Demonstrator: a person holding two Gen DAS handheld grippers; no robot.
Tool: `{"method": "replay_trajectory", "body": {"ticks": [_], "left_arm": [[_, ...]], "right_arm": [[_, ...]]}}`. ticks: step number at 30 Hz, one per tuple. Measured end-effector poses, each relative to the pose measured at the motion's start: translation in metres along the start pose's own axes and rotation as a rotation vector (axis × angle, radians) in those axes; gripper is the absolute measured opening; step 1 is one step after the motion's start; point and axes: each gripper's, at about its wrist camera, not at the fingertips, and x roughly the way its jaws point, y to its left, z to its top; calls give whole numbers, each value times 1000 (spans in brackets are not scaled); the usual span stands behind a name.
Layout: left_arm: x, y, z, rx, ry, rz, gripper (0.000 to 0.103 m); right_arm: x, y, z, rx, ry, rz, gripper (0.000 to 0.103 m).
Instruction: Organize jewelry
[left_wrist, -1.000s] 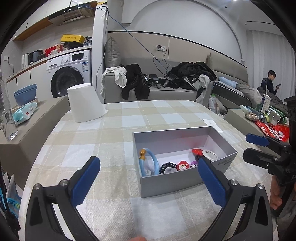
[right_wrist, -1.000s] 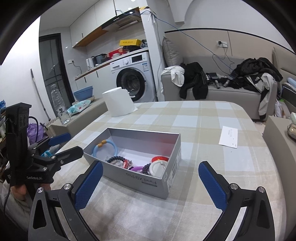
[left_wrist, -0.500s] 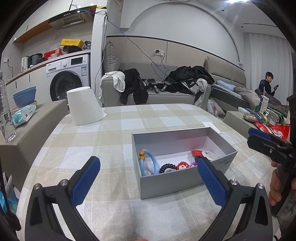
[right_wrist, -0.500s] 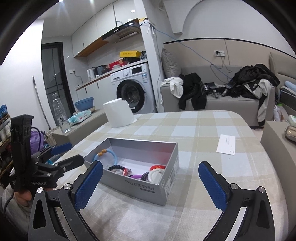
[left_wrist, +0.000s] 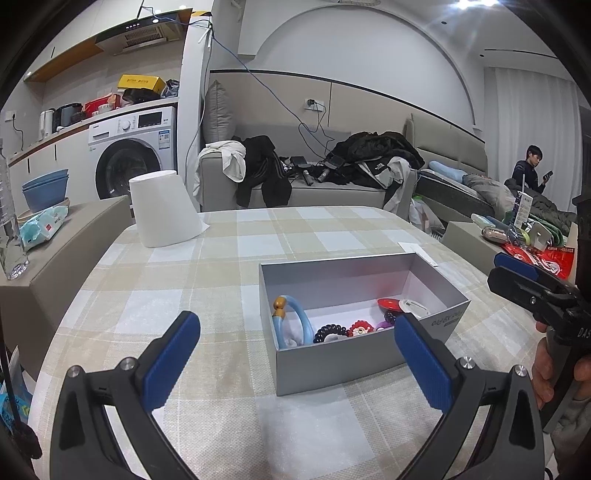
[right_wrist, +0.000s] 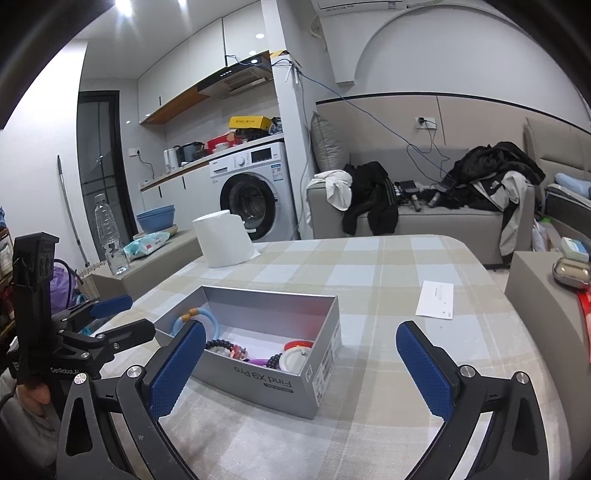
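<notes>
A grey open box (left_wrist: 332, 360) (right_wrist: 258, 380) stands on the checked tablecloth. Inside lie a light blue bangle (left_wrist: 303, 325) (right_wrist: 212, 319), a black beaded bracelet (left_wrist: 328, 330) (right_wrist: 218, 344), a red and white ornament (left_wrist: 358, 328), a red piece (left_wrist: 389, 304) (right_wrist: 297, 345) and a white ring (right_wrist: 291, 360). My left gripper (left_wrist: 297, 365) is open and empty, just short of the box's near wall. My right gripper (right_wrist: 301, 369) is open and empty, in front of the box's corner. Each gripper shows at the edge of the other's view.
A white paper roll (left_wrist: 164, 208) (right_wrist: 223, 240) stands at the table's far left. A white slip of paper (right_wrist: 436, 299) lies to the right of the box. Low side tables with clutter flank the table; a sofa stands behind it.
Both cameras have tilted upward and drawn slightly back, so the box sits lower in both views. Both grippers stay open and empty.
</notes>
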Motion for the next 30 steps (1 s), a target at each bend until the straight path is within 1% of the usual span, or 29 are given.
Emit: {"method": "replay_trajectory", "body": {"ticks": [30], "left_arm": [[0, -1, -1, 1, 0, 2, 102]], "right_arm": [[1, -1, -1, -6, 3, -4, 103]]}}
